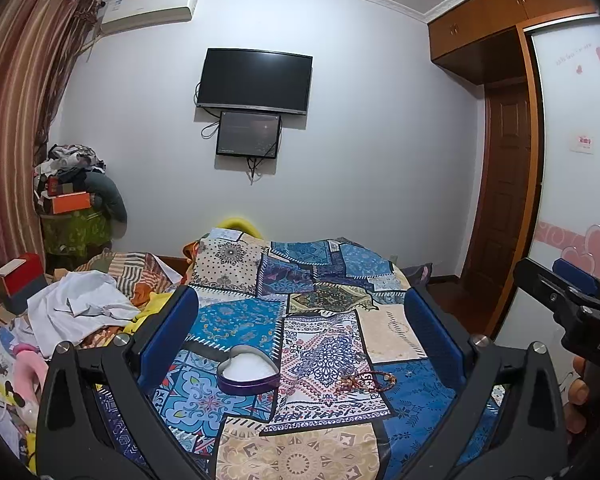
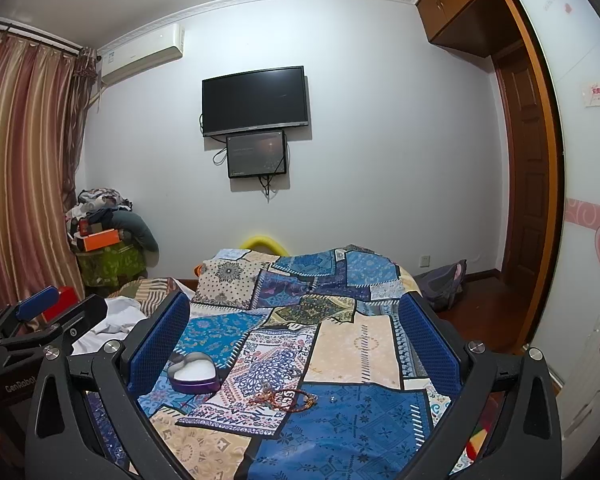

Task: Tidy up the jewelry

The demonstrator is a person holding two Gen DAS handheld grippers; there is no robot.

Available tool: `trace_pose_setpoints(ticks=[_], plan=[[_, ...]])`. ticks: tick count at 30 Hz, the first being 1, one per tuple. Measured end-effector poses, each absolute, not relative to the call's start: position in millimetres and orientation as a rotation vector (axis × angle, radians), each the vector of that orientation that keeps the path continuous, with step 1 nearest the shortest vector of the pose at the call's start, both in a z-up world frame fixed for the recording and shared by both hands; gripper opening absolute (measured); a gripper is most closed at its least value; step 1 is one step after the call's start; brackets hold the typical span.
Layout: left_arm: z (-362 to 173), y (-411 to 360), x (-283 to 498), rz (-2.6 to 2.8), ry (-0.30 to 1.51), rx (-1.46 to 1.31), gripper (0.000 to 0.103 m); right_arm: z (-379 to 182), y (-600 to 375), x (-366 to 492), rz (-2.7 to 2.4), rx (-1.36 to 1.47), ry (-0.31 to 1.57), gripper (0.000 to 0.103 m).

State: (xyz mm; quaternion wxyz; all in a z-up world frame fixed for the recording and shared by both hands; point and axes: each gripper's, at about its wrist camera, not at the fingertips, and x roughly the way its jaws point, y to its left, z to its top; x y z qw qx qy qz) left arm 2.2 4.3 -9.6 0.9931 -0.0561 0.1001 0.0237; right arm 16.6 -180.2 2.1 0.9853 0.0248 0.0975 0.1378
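Left wrist view: left gripper (image 1: 296, 328) jaws spread wide, holding nothing, above heart-shaped tin (image 1: 248, 374) and bead bracelet (image 1: 366, 382) lying on the bed (image 1: 388, 336); right wrist view: right gripper (image 2: 294, 336) likewise released, and thin beads (image 2: 284, 398) may slip or snag the soft patterned cover.

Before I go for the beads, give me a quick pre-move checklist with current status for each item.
1. Heart-shaped box open and upright on the patchwork bedspread: ok.
2. Beaded bracelet lying loose beside the box, not yet inside: ok, ready to pick.
3. Left hand-held gripper open, nothing between its fingers: ok.
4. Right hand-held gripper open, nothing held: ok.
5. Bracelet tangled with a second piece: cannot tell.
6. Box interior free of other items: only white lining shows, ok.
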Motion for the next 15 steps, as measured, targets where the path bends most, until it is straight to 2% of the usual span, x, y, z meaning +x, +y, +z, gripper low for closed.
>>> trace_pose_setpoints(ticks=[15], plan=[[-6.4, 4.2, -0.3, 0.042, 0.202, -0.121, 0.103, 0.5, -178.4, 17.0, 0.279, 0.046, 0.196, 0.103]])
